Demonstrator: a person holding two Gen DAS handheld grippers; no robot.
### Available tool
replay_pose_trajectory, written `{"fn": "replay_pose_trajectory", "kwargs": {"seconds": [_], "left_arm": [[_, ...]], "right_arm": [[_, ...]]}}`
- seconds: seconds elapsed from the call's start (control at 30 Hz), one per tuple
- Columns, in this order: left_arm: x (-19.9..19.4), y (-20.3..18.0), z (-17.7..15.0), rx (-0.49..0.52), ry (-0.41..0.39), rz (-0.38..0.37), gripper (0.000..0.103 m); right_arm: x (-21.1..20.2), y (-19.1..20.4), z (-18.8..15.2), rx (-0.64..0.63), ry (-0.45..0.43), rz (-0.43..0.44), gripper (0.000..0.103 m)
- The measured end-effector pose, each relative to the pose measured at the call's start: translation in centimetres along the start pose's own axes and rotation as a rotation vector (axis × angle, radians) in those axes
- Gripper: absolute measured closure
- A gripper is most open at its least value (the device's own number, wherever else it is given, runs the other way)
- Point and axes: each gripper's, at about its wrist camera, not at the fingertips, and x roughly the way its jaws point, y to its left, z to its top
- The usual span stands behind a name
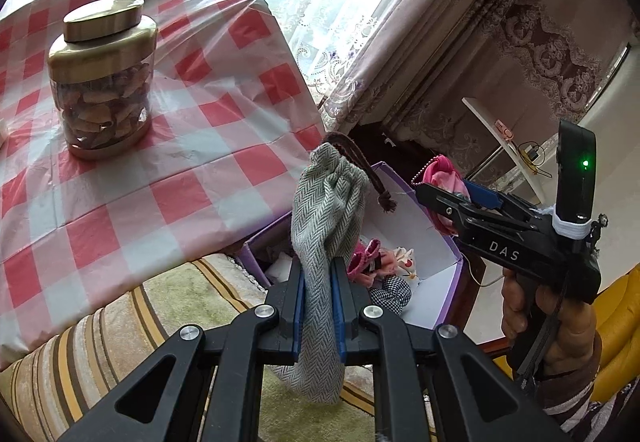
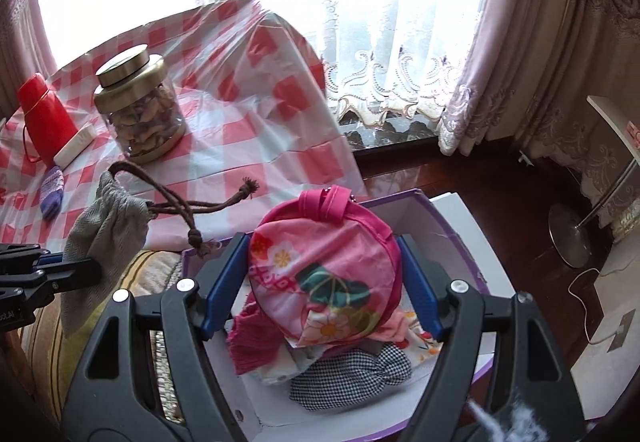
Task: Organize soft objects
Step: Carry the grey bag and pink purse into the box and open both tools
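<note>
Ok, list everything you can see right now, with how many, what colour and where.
drawstring pouch: one, grey herringbone with brown cord, held above the box edge
round pouch: one, pink floral, held over the box
box: one, purple outside, white inside, on the floor beside the table
checked pouch: one, black and white, inside the box
other soft items: several, pink and white, inside the box
jar: one, clear with gold lid, on the table
flask: one, red, far side of the table
small knit item: one, purple, on the table
tablecloth: one, red and white check
left gripper: jaws shut on the drawstring pouch
right gripper: jaws shut on the round pouch
</note>
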Motion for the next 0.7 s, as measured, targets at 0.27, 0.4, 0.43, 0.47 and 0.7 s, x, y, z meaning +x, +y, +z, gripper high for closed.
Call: {"fn": "replay_pose_trajectory", "kwargs": {"seconds": [0.27,0.4,0.43,0.47,0.7], "left_arm": [[1.4,-2.5,-0.5,0.045,0.034,-0.038,0.090],[2.0,-4.0,-0.8,0.074,0.056,-0.072,0.090],[2.1,-4.3,-0.8,0.084,0.059,-0.080,0.090],[2.2,-4.6,-0.9,0.093,0.063,-0.089,0.088],[2.6,-6.5,-1.3,0.153,0.091,-0.121,0.044]], "right_arm": [[-0.5,-2.4,-0.1,0.035,-0.018,-0.042,0.026],[-0.8,-3.3,-0.2,0.049,-0.023,-0.062,0.026],[-0.9,-3.5,-0.3,0.051,-0.021,-0.070,0.026],[-0.9,-3.6,-0.3,0.049,-0.019,-0.080,0.026],[-0.5,-4.5,-0.6,0.057,-0.002,-0.104,0.020]]}}
